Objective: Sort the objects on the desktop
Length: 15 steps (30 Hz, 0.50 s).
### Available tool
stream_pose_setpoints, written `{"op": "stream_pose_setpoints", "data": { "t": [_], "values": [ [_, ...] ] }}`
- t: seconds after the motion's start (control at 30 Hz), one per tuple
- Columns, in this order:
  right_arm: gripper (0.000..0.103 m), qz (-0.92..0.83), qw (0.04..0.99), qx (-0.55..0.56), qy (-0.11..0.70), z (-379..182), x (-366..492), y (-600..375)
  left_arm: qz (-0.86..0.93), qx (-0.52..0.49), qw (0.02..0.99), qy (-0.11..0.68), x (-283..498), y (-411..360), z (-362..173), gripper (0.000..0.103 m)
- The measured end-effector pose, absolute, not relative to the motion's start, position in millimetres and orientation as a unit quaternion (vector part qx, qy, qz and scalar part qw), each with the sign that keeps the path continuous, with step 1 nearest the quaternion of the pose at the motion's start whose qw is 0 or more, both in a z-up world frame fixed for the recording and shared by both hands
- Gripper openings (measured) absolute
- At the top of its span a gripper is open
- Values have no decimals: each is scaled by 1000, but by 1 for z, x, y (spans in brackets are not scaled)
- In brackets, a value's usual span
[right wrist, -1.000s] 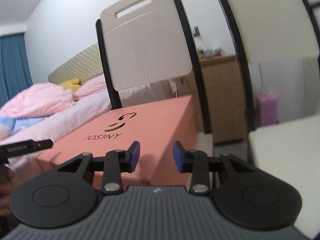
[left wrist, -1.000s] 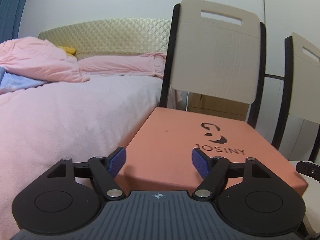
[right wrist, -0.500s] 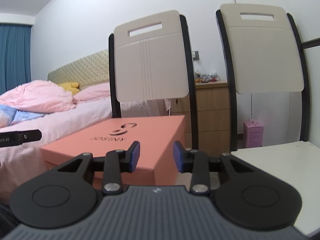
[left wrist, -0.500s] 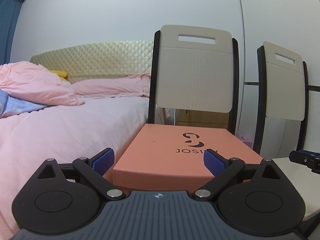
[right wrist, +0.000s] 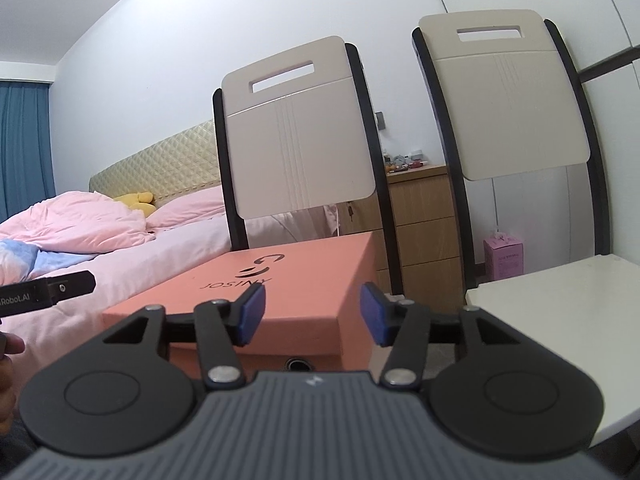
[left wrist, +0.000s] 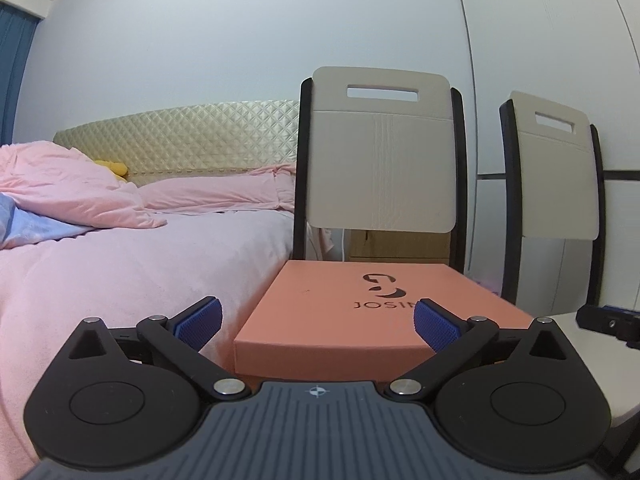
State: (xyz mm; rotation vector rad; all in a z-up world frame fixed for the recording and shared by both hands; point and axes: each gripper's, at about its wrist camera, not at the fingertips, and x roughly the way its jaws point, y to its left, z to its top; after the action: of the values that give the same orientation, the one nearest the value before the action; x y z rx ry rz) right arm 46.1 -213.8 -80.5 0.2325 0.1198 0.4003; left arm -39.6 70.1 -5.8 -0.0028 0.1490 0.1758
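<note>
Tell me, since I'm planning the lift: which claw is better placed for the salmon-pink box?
Probably left: the left claw faces the salmon-pink cardboard box squarely, jaws opening wide. The right claw meets a corner, jaws opening, narrower. Neither touches it.

Left gripper at 6 o'clock, fingers opening wide, nothing between the pads. Just beyond, salmon box on a chair. Pink bed from 9 o'clock, quilted headboard behind. Second chair at 2 o'clock. Right gripper tip at 3 o'clock over a white surface.
</note>
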Motion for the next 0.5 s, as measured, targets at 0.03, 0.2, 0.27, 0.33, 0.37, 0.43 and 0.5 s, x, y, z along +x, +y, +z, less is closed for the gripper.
{"op": "stream_pose_setpoints", "data": {
  "t": [0.03, 0.2, 0.27, 0.33, 0.37, 0.43, 0.5],
  "values": [
    [60, 198, 972, 112, 57, -81, 44, -212, 90, 2, 993, 75, -39, 70, -7, 103],
    [73, 194, 975, 102, 45, -82, 37, -207, 94, 4, 992, 84, -36, 71, -10, 103],
    [87, 192, 976, 98, 41, -82, 35, -206, 97, 4, 992, 85, -35, 71, -11, 103],
    [99, 188, 976, 100, 36, -82, 34, -207, 99, 3, 991, 87, -34, 71, -11, 103],
    [99, 186, 977, 103, 32, -81, 33, -208, 101, 3, 991, 87, -34, 71, -11, 103],
    [101, 182, 977, 108, 31, -81, 33, -211, 104, 1, 991, 84, -35, 72, -11, 103],
    [103, 174, 978, 114, 34, -81, 34, -213, 103, -3, 991, 83, -35, 72, -10, 103]
  ]
}}
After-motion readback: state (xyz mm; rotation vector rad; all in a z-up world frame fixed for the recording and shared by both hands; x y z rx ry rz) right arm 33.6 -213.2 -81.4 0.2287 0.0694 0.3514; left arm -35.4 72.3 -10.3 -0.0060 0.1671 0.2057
